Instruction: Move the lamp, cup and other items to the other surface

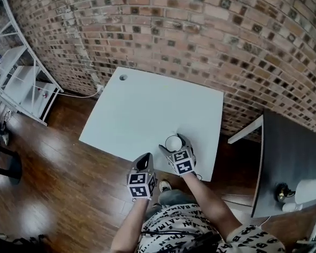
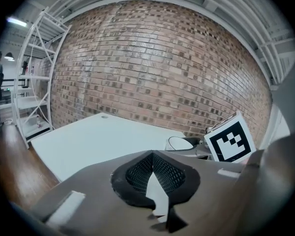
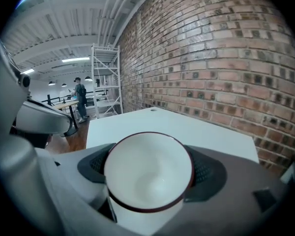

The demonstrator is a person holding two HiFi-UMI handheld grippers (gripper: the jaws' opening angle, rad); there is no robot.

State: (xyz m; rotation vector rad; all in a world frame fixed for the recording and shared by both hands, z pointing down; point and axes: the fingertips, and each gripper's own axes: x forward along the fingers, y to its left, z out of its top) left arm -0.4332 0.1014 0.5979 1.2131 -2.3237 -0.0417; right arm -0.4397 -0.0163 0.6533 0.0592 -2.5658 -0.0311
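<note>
- Cup [image 3: 148, 173] is white with a dark red rim, and it sits between the jaws of my right gripper [image 1: 174, 143].
- The jaws press on both sides of the cup, so my right gripper is gripping it.
- The cup's open top faces the camera on that gripper, and the cup is empty inside.
- In the head view the cup is by the near edge of the white counter [image 1: 142, 109], close to its right corner. I cannot tell if it touches the counter.
- My left gripper [image 1: 144, 161] is just to the left of the right one, over the wood floor [image 1: 52, 173] and just off the near edge of the counter.
- Its jaws are closed together and hold nothing.
- The rest of the white counter is bare, with one small round hole [image 1: 123, 77] by its far left corner.
- A dark counter [image 1: 284, 146] is off to the right, well apart from the cup.
- The lamp [image 1: 307, 190] is on the dark counter, at its near end. Its shade is white, and I cannot tell if the lamp stands or lies.
- A brick wall [image 1: 200, 25] runs behind both counters.
- A white shelf [image 1: 21, 83] stands on the floor to the left, next to the wall.
</note>
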